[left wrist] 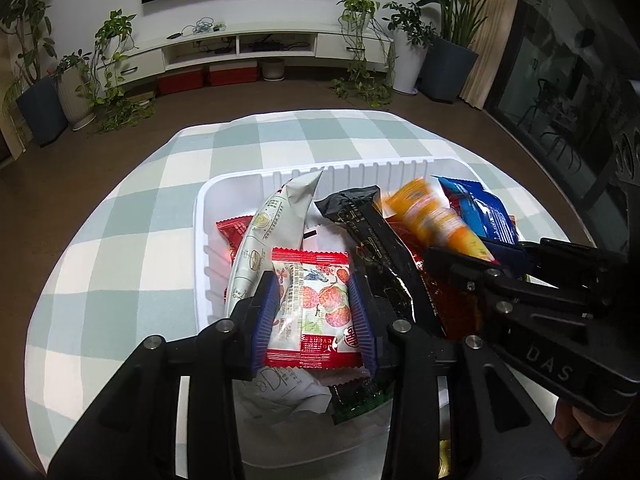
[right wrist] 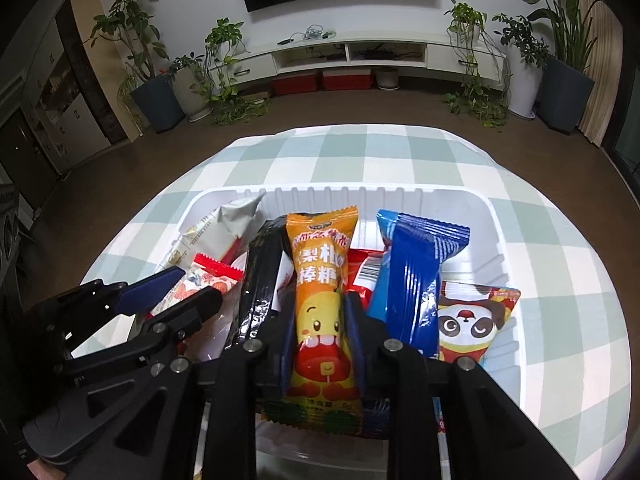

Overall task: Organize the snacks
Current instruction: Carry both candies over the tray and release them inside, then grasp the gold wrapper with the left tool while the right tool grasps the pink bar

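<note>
Orange snack packet (right wrist: 322,312) sits between right gripper's (right wrist: 322,320) pads.

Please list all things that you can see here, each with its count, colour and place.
tray: one, white, on the tablecloth
tablecloth: one, green and white checks, under the tray
lychee packet: one, red and white, between the left tool's pads
orange packet: one, between the right tool's pads
blue packet: one, in the tray, right of the orange packet
black packet: one, in the tray, left of the orange packet
grey packet: one, in the tray's left part
panda packet: one, red and yellow, at the tray's right side
left tool: one, black with blue pads
right tool: one, the same colours
</note>
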`<state>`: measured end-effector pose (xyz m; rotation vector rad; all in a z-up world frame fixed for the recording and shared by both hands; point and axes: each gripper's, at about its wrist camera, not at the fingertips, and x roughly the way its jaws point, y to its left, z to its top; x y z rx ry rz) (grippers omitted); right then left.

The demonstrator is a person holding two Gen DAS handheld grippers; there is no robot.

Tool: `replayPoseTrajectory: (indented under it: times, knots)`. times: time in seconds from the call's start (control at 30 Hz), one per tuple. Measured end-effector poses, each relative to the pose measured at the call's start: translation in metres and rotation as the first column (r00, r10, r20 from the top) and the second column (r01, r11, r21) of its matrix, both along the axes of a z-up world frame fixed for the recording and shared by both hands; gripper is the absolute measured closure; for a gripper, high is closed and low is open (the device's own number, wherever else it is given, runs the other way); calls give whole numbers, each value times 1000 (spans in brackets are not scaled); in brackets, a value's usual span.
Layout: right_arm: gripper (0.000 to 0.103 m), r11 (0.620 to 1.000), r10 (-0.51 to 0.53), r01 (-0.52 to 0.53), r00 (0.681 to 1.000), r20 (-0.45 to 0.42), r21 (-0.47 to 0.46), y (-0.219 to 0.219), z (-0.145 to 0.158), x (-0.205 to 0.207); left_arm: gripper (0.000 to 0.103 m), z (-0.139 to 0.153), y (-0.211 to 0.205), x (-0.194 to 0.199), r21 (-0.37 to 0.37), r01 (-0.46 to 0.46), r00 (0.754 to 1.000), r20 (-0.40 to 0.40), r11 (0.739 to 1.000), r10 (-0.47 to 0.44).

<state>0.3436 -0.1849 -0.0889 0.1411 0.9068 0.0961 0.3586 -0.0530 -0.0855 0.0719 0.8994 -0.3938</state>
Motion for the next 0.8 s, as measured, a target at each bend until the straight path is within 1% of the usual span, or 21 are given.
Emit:
replayPoseTrajectory:
  times: [0.07, 0.2, 0.27, 0.3, 0.33, 0.37, 0.43, 0.47, 0.5, 0.6, 0.63, 0.73, 0.8]
  knots:
    - [68, 1000, 2, -2, 1000, 7, 3, 0, 2, -3, 67, 1, 0, -3, 3, 2, 1000, 2, 1000, -2]
    - [66, 1000, 1, -1, 1000, 18, 8, 1, 3, -10, 64, 2, 3, -8, -7, -4, 1000, 6, 1000, 4]
    - [64, 1000, -2, 1, 1000, 26, 16, -1, 6, -15, 60, 4, 3, -12, 0, -3, 1000, 13, 1000, 3]
    - [61, 1000, -3, 2, 1000, 30, 19, -2, 8, -17, 55, 6, 4, -15, 4, -2, 1000, 18, 1000, 2]
    - [59, 1000, -7, 6, 999, 37, 24, -3, 11, -21, 47, 9, 5, -19, 3, -2, 1000, 23, 1000, 1]
    - [54, 999, -13, 11, 999, 47, 39, -6, 15, -27, 42, 12, 6, -22, -4, 5, 1000, 26, 1000, -5]
    - [40, 997, -23, 18, 997, 68, 74, -13, 23, -39, 24, 20, 9, -34, -11, 12, 999, 43, 1000, -12]
    - [29, 996, -42, 35, 996, 79, 83, -17, 28, -48, 22, 24, 12, -40, -10, 12, 998, 58, 1000, -11]
    - [22, 994, -56, 48, 995, 88, 94, -21, 31, -56, 17, 29, 15, -48, -16, 15, 997, 73, 1000, -14]
    - [19, 989, -88, 75, 991, 96, 131, -30, 34, -86, 7, 38, 25, -69, -23, 10, 996, 94, 1000, -7]
    - [19, 987, -98, 86, 991, 86, 135, -32, 32, -98, 5, 40, 29, -76, -24, 6, 995, 98, 1000, -4]
    - [18, 983, -108, 99, 993, 53, 157, -31, 23, -119, 5, 42, 40, -101, -28, -5, 995, 100, 1000, 8]
    - [18, 986, -94, 90, 995, 22, 140, -19, 12, -133, 5, 41, 49, -121, -35, -17, 995, 100, 999, 20]
